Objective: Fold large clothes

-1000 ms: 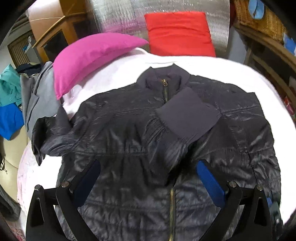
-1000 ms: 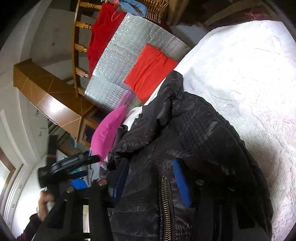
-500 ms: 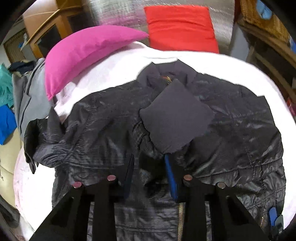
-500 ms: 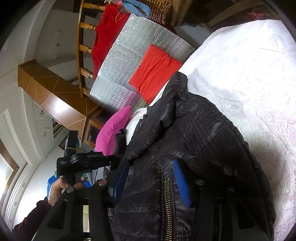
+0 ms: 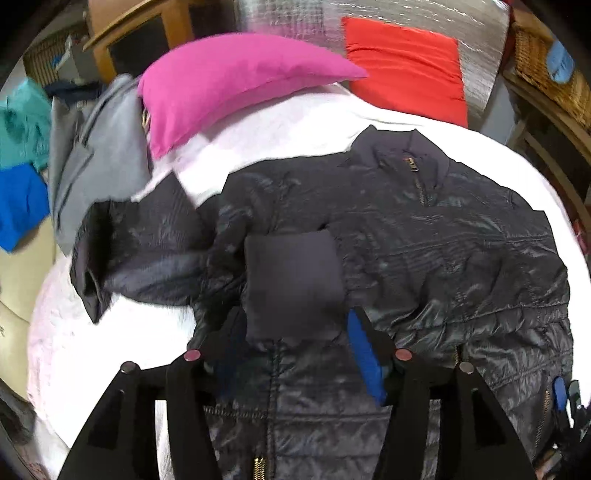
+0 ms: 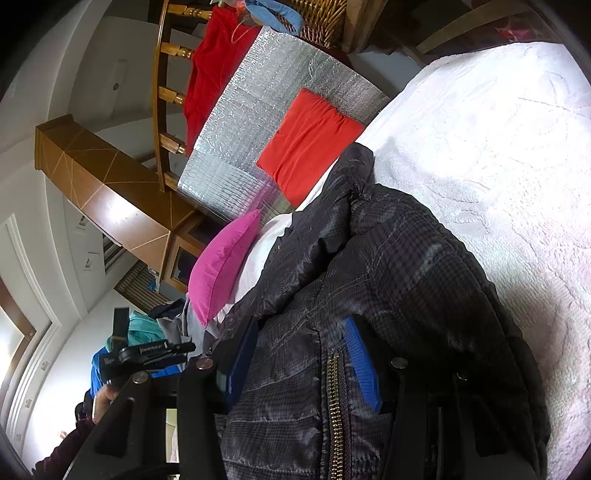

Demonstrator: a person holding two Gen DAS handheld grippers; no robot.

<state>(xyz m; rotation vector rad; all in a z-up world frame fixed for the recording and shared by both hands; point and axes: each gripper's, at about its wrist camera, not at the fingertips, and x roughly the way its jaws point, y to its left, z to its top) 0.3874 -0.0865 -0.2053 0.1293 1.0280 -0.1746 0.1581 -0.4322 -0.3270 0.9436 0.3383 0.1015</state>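
A dark quilted jacket [image 5: 443,251] lies front up on the white bedspread [image 5: 92,350], collar toward the pillows. One sleeve is folded across its chest, and the knit cuff [image 5: 291,280] lies left of the zip. My left gripper [image 5: 293,314] points down at it. Its jaws are opening with the cuff's lower edge between them, and the blue pad [image 5: 364,358] stands off the cloth. The other sleeve [image 5: 140,251] sprawls at the left. My right gripper [image 6: 301,325] is shut on the jacket's [image 6: 388,258] lower front beside the brass zip [image 6: 334,406], holding that edge up.
A pink pillow [image 5: 229,85] and a red pillow [image 5: 406,62] lean against a silver foil panel [image 5: 369,11] at the bed's head. Grey [image 5: 99,155], teal and blue clothes [image 5: 22,192] are heaped off the left edge. Wooden shelves with a wicker basket [image 5: 546,66] stand on the right.
The left gripper closed on the folded sleeve, dragged its cuff leftward across the chest, and its jaws have widened again. The right gripper keeps its hold and has not moved.
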